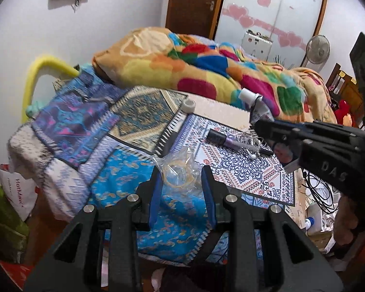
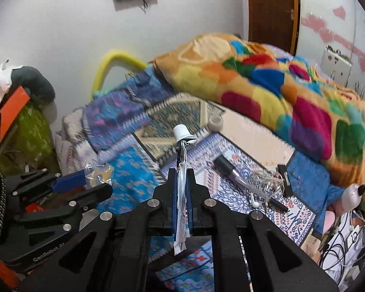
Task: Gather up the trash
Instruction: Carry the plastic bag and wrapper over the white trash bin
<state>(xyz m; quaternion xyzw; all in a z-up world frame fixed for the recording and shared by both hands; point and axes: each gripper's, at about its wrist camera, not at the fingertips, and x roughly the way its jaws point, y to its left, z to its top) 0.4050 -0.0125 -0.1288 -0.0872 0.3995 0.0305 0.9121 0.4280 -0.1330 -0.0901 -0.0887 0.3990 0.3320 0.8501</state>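
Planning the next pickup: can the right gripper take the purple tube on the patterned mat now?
Probably not: the right gripper is shut on the flattened toothpaste tube, so its fingers are occupied, though the purple tube lies uncovered.

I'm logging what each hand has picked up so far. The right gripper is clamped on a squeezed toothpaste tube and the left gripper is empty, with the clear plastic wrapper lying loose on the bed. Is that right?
Not quite. The left gripper is not empty: its fingers close on the clear plastic wrapper, as the left wrist view shows. The right gripper is indeed clamped on the squeezed toothpaste tube.
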